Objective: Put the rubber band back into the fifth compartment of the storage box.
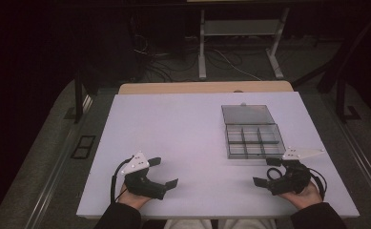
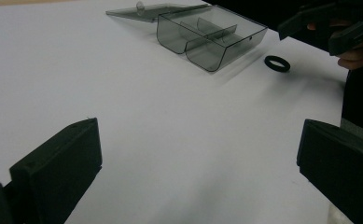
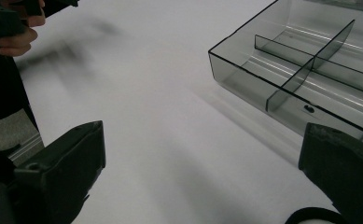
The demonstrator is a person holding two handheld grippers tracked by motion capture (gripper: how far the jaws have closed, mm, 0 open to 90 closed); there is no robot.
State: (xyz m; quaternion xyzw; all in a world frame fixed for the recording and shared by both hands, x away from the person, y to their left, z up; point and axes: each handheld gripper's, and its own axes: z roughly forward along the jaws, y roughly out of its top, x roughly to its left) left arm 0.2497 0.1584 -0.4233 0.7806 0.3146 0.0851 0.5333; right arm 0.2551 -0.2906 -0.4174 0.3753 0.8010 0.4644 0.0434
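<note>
A smoky clear compartment box (image 1: pixel 253 141) stands on the white table (image 1: pixel 183 129) at the right, its lid (image 1: pixel 247 114) folded back flat behind it. The box (image 2: pixel 212 39) has dividers and looks empty. A small black ring (image 2: pixel 277 63) lies on the table in front of the box, close under my right gripper (image 1: pixel 266 171). That gripper is open, and its jaws (image 3: pixel 202 144) point at the box's near wall (image 3: pixel 263 88). My left gripper (image 1: pixel 164 172) rests near the front left, open (image 2: pixel 198 140) with nothing between its jaws.
A person's hands and dark sleeves come in at the table's front edge. Behind the table's far wooden edge (image 1: pixel 204 87) are desk legs and cables on a dark floor. Bare white surface stretches between the two grippers and left of the box.
</note>
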